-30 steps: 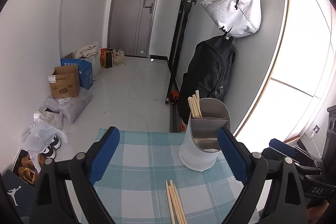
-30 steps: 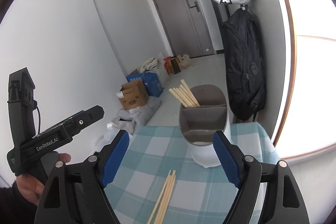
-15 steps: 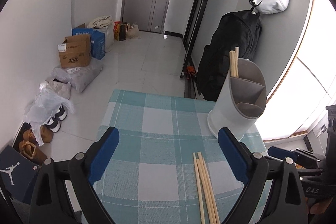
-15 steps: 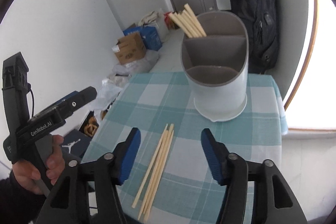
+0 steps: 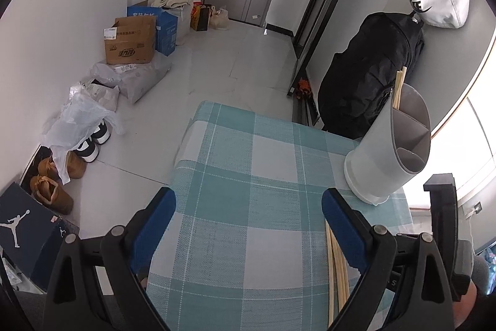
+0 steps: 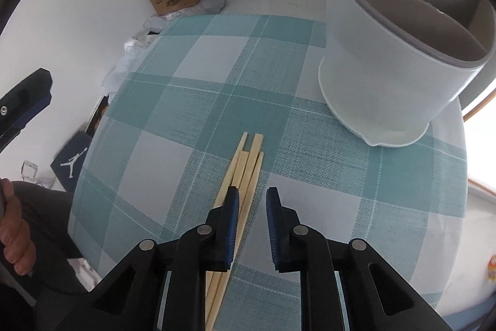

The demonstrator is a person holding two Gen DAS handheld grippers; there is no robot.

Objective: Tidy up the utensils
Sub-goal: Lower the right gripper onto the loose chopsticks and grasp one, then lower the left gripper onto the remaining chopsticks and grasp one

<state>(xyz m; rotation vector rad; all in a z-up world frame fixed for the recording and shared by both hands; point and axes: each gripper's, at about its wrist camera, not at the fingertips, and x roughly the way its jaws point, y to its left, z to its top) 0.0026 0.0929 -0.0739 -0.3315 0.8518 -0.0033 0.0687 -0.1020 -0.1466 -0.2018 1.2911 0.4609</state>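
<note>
Right wrist view shows the right gripper (image 6: pixel 251 200) low in the middle of the frame, over a small bunch of wooden chopsticks (image 6: pixel 245 163) lying on the checked counter (image 6: pixel 186 101). Its jaws have just been closing and now stand close together with a small gap. One blue pad sits on top of the bunch, and only one or two sticks lie in the gap. The pads do not look pressed on them yet.

At the upper right stands the grey holder (image 6: pixel 396 51), near the sticks but not touching them. In the left wrist view the same holder (image 5: pixel 390 157) is at the right edge, with a few sticks already poking out of its far pocket.

The left gripper (image 5: pixel 248 207) hangs over bare cloth with its jaws wide apart, holding nothing.

What could go wrong: the jaws may pinch just some sticks, so the others get pushed aside or roll away. A loose grip could also let a stick slip out on the way up.
</note>
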